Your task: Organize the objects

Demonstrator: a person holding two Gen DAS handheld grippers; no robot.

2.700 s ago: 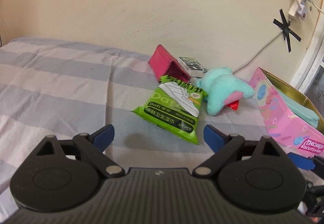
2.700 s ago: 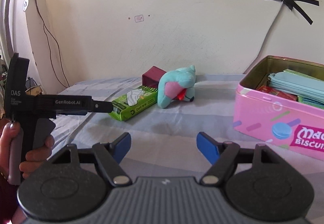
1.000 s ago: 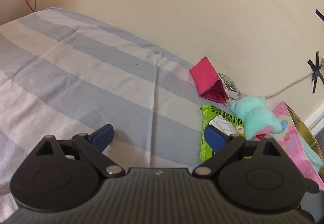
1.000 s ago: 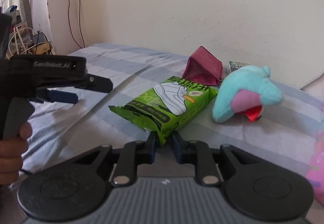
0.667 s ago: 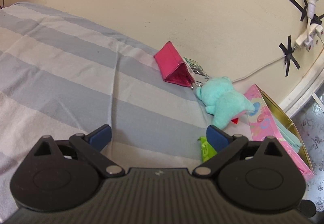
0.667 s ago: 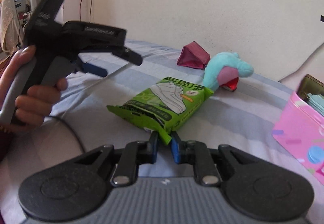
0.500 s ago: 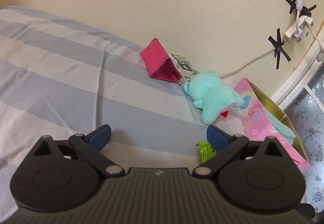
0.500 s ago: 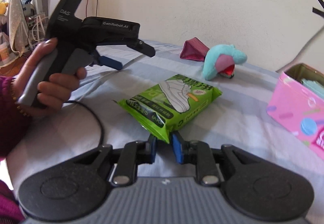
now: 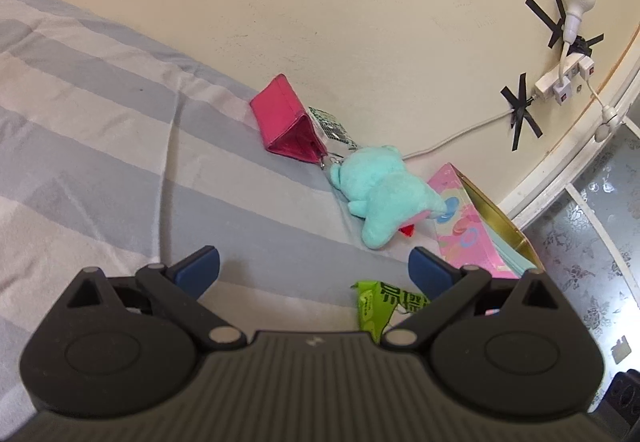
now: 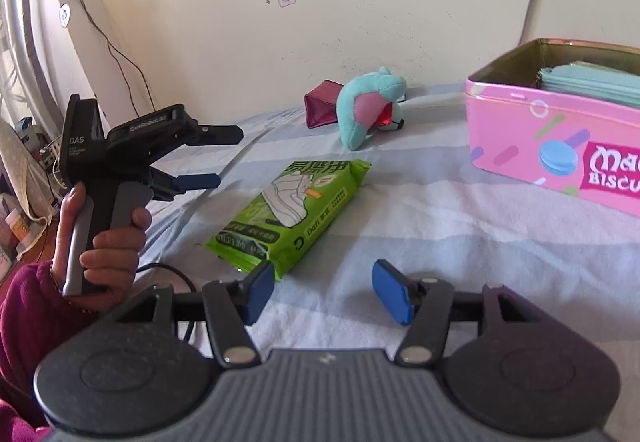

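Observation:
A green wet-wipes packet (image 10: 292, 214) lies flat on the striped bed sheet (image 10: 440, 234). My right gripper (image 10: 326, 294) is just in front of it with its jaws opening. Its left pad stands beside the packet's near corner and nothing is between the pads. My left gripper (image 9: 313, 268) is open wide and empty over the sheet. The packet's end (image 9: 376, 306) shows beside its right finger. In the right wrist view a hand holds the left gripper (image 10: 226, 156) to the left of the packet. A teal plush toy (image 10: 368, 102) and a pink wallet (image 10: 320, 108) lie by the wall.
An open pink biscuit tin (image 10: 540, 146) with teal pouches inside stands at the right, also seen as the tin (image 9: 464, 230) past the plush toy (image 9: 384, 202). A small printed packet (image 9: 332, 128) lies behind the wallet (image 9: 286, 126). A cable and power strip (image 9: 560, 82) hang on the wall.
My right gripper dragged the green packet away from the wall toward the tin, then its jaws parted and the packet now lies free. The left gripper's view swung right.

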